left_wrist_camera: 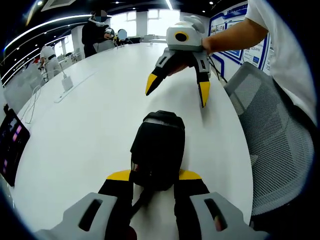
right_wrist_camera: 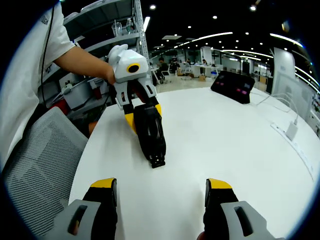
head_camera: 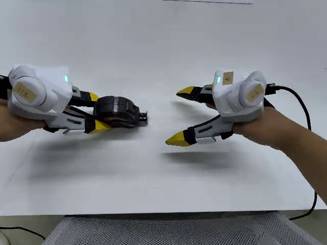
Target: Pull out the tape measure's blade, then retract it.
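Nearest in the head view, a grey mesh chair [head_camera: 168, 229] shows below the near edge of the white table [head_camera: 153, 46]. Past that edge both grippers are held low over the table, pointing at each other.

The left gripper [head_camera: 99, 111] is closed on the black tape measure [head_camera: 120, 111]. Its yellow-tipped jaws press on opposite sides of the rear of the case, and most of the case sticks out beyond the tips. The blade is wound in, with its hook tab [head_camera: 144, 118] at the case's mouth, on the end facing the right gripper [head_camera: 180, 115]. That gripper is spread wide with nothing between its jaws. Its tips are apart from the tape measure, with bare table between them. A black cable [head_camera: 301, 102] runs from its back end. Whether the case touches the table cannot be told.

In the left gripper view, the left gripper [left_wrist_camera: 155, 176] clamps the tape measure [left_wrist_camera: 159, 147]. Beyond it the right gripper [left_wrist_camera: 177, 90] faces back, jaws wide. The mesh chair [left_wrist_camera: 260, 110] stands by the table's edge, and far off a person [left_wrist_camera: 97, 30] stands at the table's other end.

In the right gripper view, the right gripper [right_wrist_camera: 160, 184] has its tips well apart over bare table [right_wrist_camera: 240, 135]. Ahead of it and a little to the left lies the tape measure [right_wrist_camera: 150, 132], with the hook tab [right_wrist_camera: 158, 162] nearest. The left gripper [right_wrist_camera: 144, 114] grips the case's far end.
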Available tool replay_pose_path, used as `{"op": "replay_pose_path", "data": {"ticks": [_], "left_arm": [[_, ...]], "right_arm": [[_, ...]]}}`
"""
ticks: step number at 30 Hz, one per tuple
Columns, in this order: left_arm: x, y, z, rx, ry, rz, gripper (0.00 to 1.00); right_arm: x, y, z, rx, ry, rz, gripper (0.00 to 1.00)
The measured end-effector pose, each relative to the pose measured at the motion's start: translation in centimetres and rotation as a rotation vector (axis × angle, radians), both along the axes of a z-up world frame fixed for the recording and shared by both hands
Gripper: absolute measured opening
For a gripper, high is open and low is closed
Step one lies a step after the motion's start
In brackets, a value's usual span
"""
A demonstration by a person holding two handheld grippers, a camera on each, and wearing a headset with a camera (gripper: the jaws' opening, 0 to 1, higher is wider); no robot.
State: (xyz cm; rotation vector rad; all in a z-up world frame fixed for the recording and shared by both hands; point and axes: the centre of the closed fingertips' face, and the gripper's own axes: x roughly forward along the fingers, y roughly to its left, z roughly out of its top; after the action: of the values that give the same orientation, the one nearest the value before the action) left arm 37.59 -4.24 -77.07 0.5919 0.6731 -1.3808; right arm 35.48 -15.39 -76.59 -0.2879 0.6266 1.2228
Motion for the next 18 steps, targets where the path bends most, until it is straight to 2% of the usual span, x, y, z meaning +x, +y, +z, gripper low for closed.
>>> {"op": "replay_pose_path", "data": {"ticks": [9,12,18], "left_arm": [[0.0,0.0,0.0,0.01,0.003,-0.006,0.26],[0.0,0.0,-0.1,0.01,0.001,-0.007,0.25],[0.1,0.0,-0.2,0.024,0.003,-0.012,0.25]], "right_arm": [[0.2,1.7,-0.7,0.008,-0.023,0.039,0.6],[0.4,2.1,-0.9,0.005,-0.048,0.053,0.53],[0.7,3.3,-0.9,0.019,-0.067,0.073,0.43]]}}
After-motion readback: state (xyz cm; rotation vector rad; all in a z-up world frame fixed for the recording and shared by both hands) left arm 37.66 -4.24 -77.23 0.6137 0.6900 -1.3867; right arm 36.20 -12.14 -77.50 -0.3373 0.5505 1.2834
